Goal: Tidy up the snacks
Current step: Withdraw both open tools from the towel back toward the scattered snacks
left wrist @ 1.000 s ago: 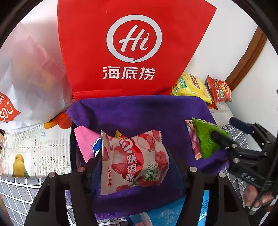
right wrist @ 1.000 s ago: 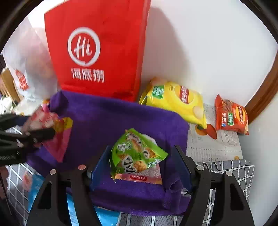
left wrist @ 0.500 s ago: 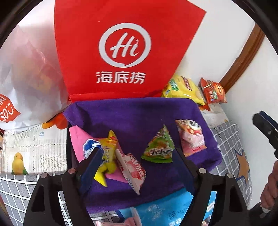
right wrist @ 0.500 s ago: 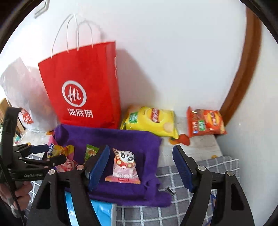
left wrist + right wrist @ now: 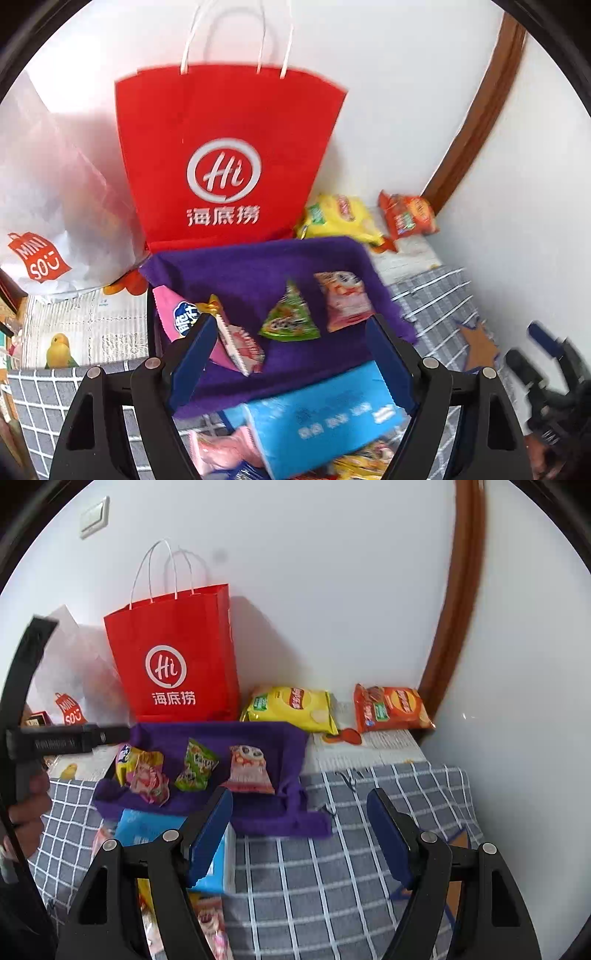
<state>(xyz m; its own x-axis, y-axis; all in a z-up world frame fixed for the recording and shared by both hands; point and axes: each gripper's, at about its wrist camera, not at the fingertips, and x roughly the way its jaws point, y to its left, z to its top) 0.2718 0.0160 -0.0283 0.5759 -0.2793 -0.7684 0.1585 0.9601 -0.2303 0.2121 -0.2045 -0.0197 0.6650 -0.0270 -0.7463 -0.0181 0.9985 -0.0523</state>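
Both claws lifted off purple cloth (image 5: 258, 269), snacks released, left claw (image 5: 291, 354) just widened, right claw (image 5: 299, 830) apart, wall switch (image 5: 95, 517) right view only

We see a red paper bag (image 5: 177, 664) against the wall, a white plastic bag (image 5: 48, 206) beside it, and a light switch (image 5: 95, 517).
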